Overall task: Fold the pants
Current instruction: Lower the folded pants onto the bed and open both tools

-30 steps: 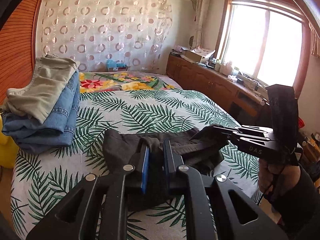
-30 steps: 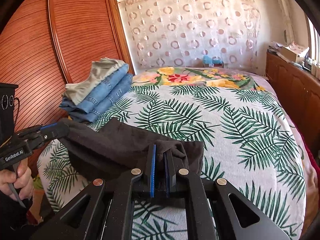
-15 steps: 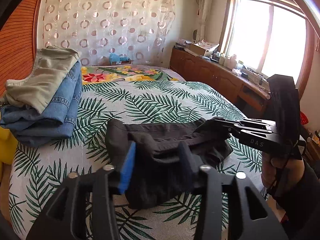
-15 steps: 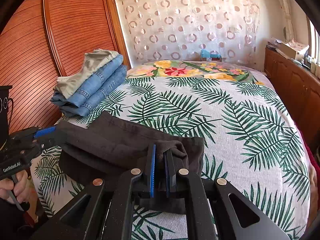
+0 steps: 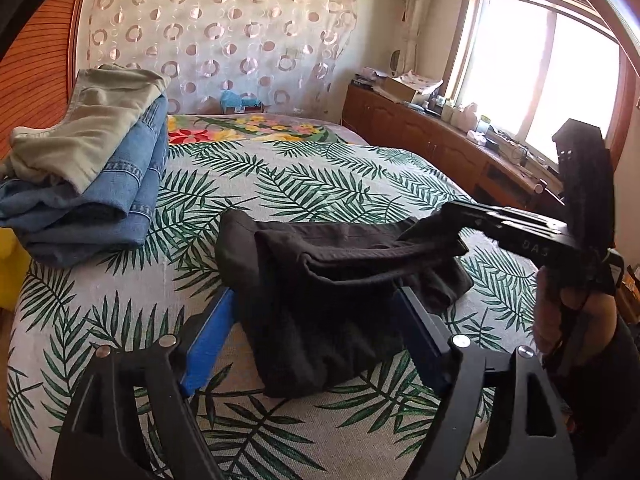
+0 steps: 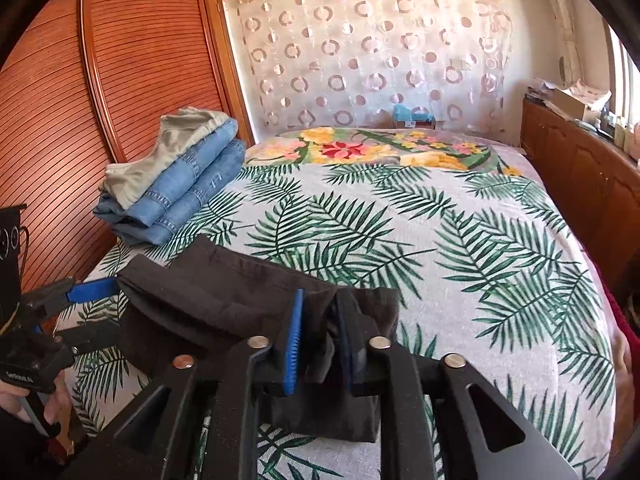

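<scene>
Black pants [image 5: 320, 264] lie folded in a bundle near the front edge of the bed. My left gripper [image 5: 316, 294] straddles their near end, its jaws opening wide and its blue pads [image 5: 208, 336] clear of the cloth. In the right wrist view the left gripper [image 6: 94, 314] sits at the pants' [image 6: 224, 280] left end. My right gripper [image 6: 320, 296] has a bunch of black cloth filling the narrow gap between its pads while its jaws are opening. From the left wrist view the right gripper [image 5: 448, 220] still holds the pants' right edge lifted.
A stack of folded jeans with a khaki pair on top [image 5: 92, 184] rests at the bed's left side, by the wooden sliding doors [image 6: 80, 120]. The palm-leaf bedspread [image 6: 440, 240] stretches beyond. A wooden cabinet [image 5: 420, 140] runs under the window. A hand [image 5: 560, 320] grips the right tool.
The left jaws spread from shut on the cloth to wide apart, and the pants' near end dropped onto the bed. The right jaws parted slightly around their cloth.
</scene>
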A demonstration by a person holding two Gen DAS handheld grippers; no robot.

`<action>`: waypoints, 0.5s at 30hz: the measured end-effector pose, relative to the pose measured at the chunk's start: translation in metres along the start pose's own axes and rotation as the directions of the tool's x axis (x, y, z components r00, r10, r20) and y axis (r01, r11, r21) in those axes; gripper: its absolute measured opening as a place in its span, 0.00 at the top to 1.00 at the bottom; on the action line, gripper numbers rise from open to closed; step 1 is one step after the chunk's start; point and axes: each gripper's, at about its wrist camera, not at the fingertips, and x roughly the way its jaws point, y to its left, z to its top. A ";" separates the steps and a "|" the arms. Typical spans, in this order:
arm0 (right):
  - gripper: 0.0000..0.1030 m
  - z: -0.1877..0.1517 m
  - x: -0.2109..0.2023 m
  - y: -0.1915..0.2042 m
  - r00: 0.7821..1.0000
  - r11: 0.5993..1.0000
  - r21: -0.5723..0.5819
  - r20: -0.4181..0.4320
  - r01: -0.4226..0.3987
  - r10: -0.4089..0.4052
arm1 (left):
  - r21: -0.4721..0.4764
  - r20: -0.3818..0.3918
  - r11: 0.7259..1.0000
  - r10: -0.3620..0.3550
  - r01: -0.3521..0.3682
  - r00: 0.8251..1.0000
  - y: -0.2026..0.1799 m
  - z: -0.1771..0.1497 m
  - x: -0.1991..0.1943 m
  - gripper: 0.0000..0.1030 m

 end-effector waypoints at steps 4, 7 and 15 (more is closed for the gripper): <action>0.68 -0.003 -0.016 -0.005 1.000 1.000 -0.011 0.022 0.004 -0.004 | 0.004 -0.012 1.000 0.019 -0.019 1.000 0.002 0.002 0.003 0.22; 0.62 -0.010 -0.023 -0.011 1.000 1.000 -0.023 0.002 -0.004 0.004 | 0.020 -0.026 0.999 0.038 -0.038 0.999 0.002 0.004 0.008 0.22; 0.60 -0.025 -0.037 -0.015 0.999 0.998 -0.057 -0.045 0.002 -0.004 | 0.025 -0.053 0.998 0.059 -0.058 0.997 0.009 0.011 0.025 0.22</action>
